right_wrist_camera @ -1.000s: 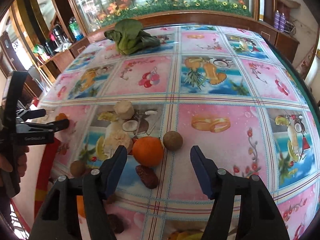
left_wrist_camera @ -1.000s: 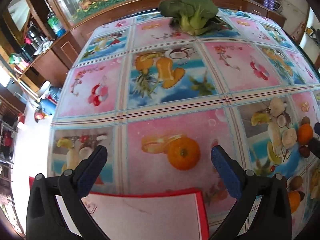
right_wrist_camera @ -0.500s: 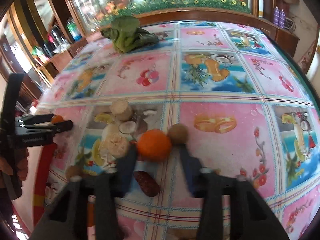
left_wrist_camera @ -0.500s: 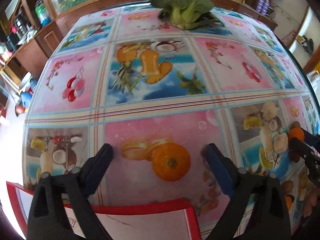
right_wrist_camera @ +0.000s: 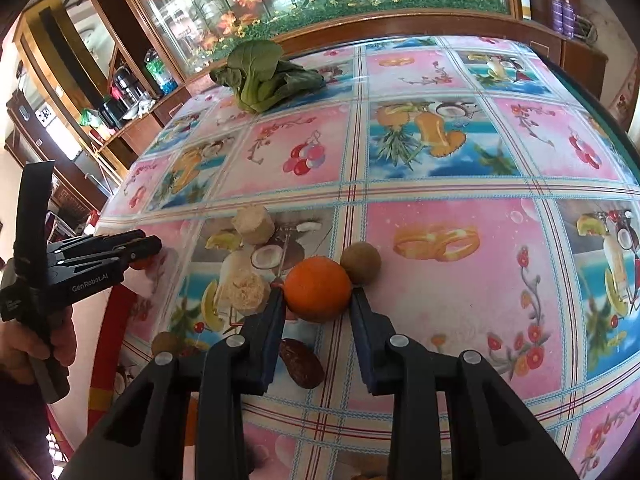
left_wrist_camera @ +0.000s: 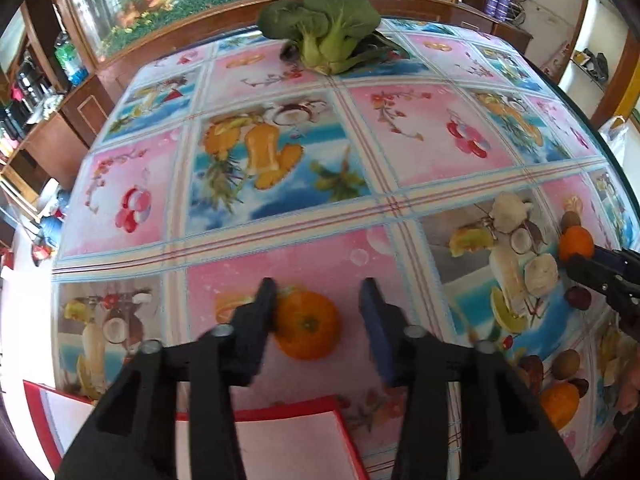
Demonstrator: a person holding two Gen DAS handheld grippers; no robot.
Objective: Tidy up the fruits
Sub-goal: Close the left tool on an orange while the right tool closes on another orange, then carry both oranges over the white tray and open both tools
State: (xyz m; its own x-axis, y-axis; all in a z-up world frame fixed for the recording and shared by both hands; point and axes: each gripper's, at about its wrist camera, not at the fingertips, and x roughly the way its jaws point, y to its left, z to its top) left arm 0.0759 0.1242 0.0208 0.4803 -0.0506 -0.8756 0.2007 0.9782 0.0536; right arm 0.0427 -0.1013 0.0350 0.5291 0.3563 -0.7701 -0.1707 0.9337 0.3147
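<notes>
Right wrist view, lower centre: right gripper (right_wrist_camera: 318, 310) brackets the orange (right_wrist_camera: 318, 289), pads at its widest sides, not visibly clamped; firm, smooth, prone to roll, so squeeze gently while left gripper (left_wrist_camera: 318, 312) straddles another orange (left_wrist_camera: 307, 330)

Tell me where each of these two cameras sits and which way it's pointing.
Left wrist: rides the left gripper, looking forward and down at an orange between its fingers, with a red-edged tray below; the right gripper shows at the right edge.
Right wrist: rides the right gripper, facing a second orange between its fingers, a kiwi beside it; the left gripper and the person's hand show at left.
Shared: the bok choy at the far edge of the fruit-print tablecloth.
</notes>
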